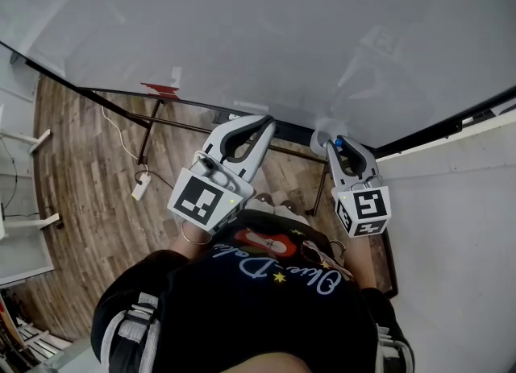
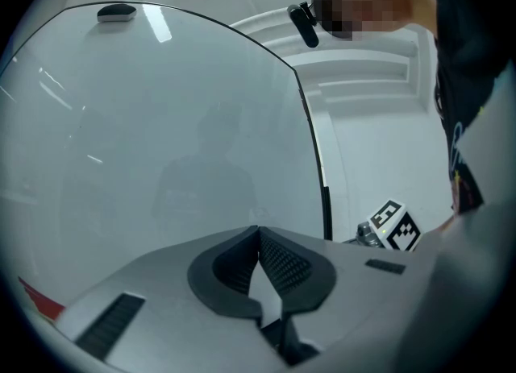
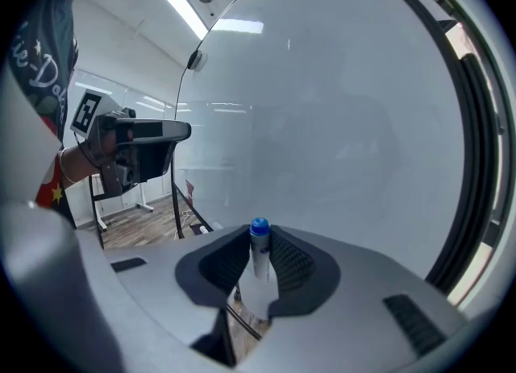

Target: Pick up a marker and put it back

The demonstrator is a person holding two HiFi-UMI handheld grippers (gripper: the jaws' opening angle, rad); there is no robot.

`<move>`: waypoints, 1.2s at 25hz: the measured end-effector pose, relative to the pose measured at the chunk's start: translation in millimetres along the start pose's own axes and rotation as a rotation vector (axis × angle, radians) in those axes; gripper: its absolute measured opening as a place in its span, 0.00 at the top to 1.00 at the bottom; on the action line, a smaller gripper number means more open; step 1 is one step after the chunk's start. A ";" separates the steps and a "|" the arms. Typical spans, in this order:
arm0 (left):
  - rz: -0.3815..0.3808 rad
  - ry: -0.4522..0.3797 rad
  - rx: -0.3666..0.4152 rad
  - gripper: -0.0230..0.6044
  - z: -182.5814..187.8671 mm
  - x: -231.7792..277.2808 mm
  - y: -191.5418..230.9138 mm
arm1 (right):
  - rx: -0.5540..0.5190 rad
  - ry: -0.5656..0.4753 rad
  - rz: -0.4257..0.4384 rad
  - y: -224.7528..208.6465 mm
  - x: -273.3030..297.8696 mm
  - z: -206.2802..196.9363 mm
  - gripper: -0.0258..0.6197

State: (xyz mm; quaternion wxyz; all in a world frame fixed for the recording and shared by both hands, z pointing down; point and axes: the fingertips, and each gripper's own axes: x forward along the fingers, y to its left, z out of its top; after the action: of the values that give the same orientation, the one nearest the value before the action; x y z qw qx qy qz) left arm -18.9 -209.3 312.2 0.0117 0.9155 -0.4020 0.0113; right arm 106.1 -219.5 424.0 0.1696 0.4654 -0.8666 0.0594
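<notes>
Jaws of the right gripper [image 3: 260,238] stand partway closed, their dark ribbed pads [image 3: 291,264] pressing from both sides on a marker [image 3: 260,254]. The marker is a slim pale cylinder with a rounded blue cap [image 3: 260,226], and the capped end points away from the gripper toward the whiteboard [image 3: 339,105]. In the head view that blue cap [image 1: 339,144] shows between the tips of the right gripper [image 1: 345,150], close to the board's lower edge on the right.

The jaws of the left gripper [image 2: 259,230] are closed tip to tip with nothing between them (only a narrow slit of light shows lower down between the pads [image 2: 280,264], which have a fine mesh-like texture). Both gripper bodies are smooth matte grey plastic with curved shoulders.

In the head view the left gripper [image 1: 262,126] sits just left of the right one, both near the board. Each carries a white cube [image 1: 364,210] printed with black square markers. The whiteboard [image 1: 282,33] is large, glossy and faintly reflective, edged by a thin black frame [image 1: 451,122]. Under it, to the left, lies a floor [image 1: 89,194] of streaky brown wood-grain planks.
</notes>
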 end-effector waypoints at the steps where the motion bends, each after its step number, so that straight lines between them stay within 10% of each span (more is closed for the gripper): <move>1: 0.000 0.000 -0.001 0.96 -0.2 -0.2 0.1 | -0.002 0.000 -0.003 -0.1 -0.2 -0.5 0.84; 30: -0.059 -0.010 0.005 0.96 3.9 15.5 -8.3 | 0.032 -0.293 -0.038 -11.8 -58.6 87.9 0.96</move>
State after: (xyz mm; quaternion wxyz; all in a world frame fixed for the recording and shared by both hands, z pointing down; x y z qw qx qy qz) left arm -2.2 -215.2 308.6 0.0075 0.9270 -0.3749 0.0073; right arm 124.7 -202.9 320.6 0.0351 0.4882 -0.8720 0.0012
